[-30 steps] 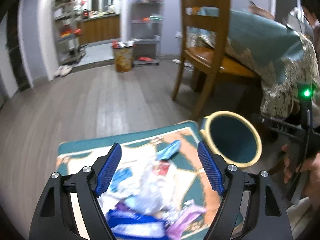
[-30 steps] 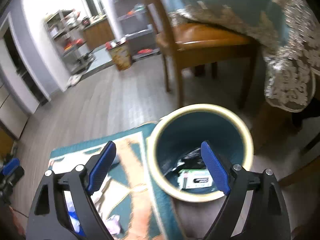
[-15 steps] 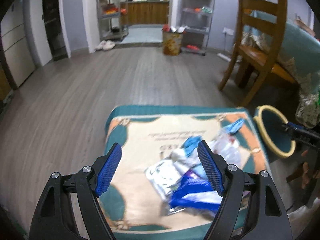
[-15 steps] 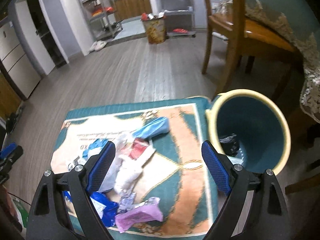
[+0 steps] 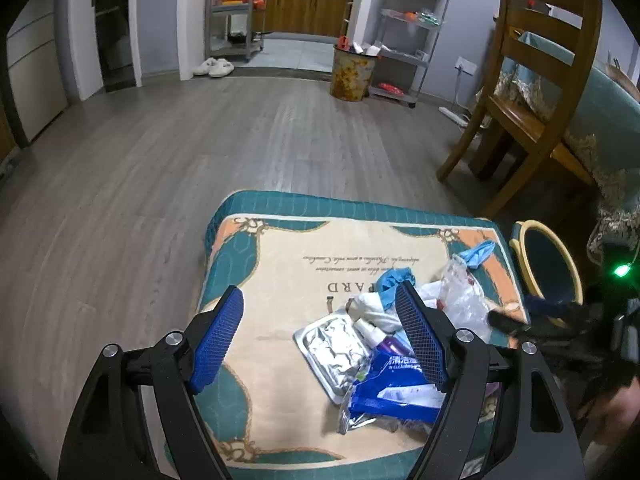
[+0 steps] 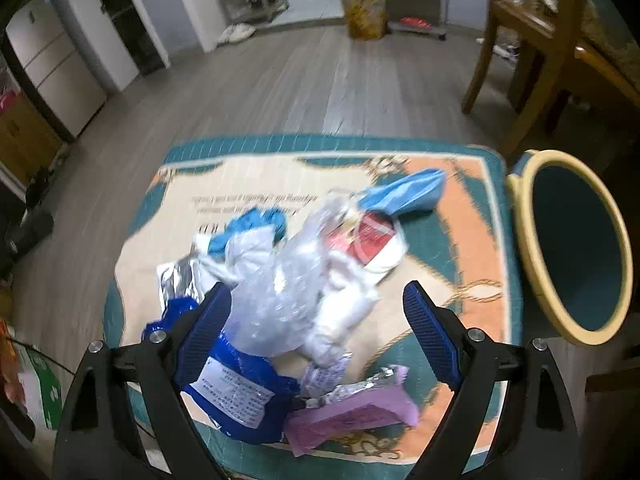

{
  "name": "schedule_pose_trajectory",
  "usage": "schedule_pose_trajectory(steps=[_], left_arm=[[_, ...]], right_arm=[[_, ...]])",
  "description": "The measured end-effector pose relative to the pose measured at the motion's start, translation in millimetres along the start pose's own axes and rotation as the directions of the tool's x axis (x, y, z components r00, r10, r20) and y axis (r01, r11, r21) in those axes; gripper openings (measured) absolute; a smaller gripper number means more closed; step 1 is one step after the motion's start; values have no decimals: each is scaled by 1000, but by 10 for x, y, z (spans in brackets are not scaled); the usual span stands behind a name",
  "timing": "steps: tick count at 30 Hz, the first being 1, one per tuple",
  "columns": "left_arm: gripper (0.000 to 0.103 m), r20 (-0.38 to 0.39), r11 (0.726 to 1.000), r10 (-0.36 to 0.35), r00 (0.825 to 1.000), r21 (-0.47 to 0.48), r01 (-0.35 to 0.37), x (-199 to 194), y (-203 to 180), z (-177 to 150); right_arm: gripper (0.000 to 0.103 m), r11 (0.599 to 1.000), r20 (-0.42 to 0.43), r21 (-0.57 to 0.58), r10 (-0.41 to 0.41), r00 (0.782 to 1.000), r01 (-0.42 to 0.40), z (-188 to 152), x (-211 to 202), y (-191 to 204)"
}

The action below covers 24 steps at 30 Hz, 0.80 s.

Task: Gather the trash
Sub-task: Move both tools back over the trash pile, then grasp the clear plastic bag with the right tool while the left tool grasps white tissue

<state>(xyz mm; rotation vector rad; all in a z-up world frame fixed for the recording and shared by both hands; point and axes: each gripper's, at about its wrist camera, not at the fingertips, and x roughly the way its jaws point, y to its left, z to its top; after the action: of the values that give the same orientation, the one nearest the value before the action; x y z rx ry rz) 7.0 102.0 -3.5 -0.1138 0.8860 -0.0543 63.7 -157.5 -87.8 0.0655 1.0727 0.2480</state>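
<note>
A pile of trash lies on a teal and cream rug [image 5: 280, 272]: a silver foil pack [image 5: 334, 342], a blue wrapper [image 5: 394, 390], clear plastic [image 6: 280, 300], a blue glove [image 6: 404, 194], a red and white packet [image 6: 372, 236] and a purple wrapper [image 6: 352, 416]. A teal bin with a yellow rim [image 6: 576, 240] stands right of the rug. My left gripper [image 5: 320, 340] is open and empty above the rug, left of the pile. My right gripper [image 6: 318, 332] is open and empty just above the pile; it also shows in the left wrist view [image 5: 540, 312].
A wooden chair [image 5: 532, 92] and a table with a teal cloth [image 5: 600, 100] stand at the right. A patterned waste bin [image 5: 352, 72] and metal shelves [image 5: 412, 32] stand at the far wall. Grey wood floor [image 5: 200, 140] lies beyond the rug.
Both grippers have swung left, away from the teal bin, to over the trash pile on the rug. Both stay open and empty.
</note>
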Motion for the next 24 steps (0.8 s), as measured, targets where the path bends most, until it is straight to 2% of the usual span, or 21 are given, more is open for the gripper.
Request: schedule_pose_trajectory(steps=[2, 4, 5, 7, 10, 17, 21, 24], left_arm=[[79, -12, 1000, -1, 1000, 8, 1, 37, -19, -10], [79, -22, 1000, 0, 1000, 19, 0, 74, -41, -23], [79, -27, 1000, 0, 1000, 24, 1, 95, -49, -23], [79, -36, 999, 6, 999, 37, -5, 143, -69, -26], [79, -49, 999, -3, 999, 32, 5, 206, -102, -23], [79, -69, 997, -1, 998, 82, 7, 354, -256, -49], [79, -103, 990, 8, 995, 141, 7, 597, -405, -74], [79, -134, 983, 4, 991, 185, 21, 826, -529, -110]], right_arm=[[78, 1000, -25, -30, 9, 1000, -10, -37, 93, 66], [59, 998, -49, -67, 13, 999, -16, -63, 171, 105], [54, 997, -63, -77, 20, 998, -25, -72, 206, 118], [26, 995, -80, -78, 51, 995, -57, -79, 239, 121], [17, 994, -72, -85, 65, 995, -71, -86, 189, 104], [16, 990, -23, -37, 139, 990, -140, -6, -82, -56], [16, 984, 15, -9, 179, 984, -179, 75, -228, -170], [16, 984, 35, 0, 179, 983, -180, 143, -291, -249]])
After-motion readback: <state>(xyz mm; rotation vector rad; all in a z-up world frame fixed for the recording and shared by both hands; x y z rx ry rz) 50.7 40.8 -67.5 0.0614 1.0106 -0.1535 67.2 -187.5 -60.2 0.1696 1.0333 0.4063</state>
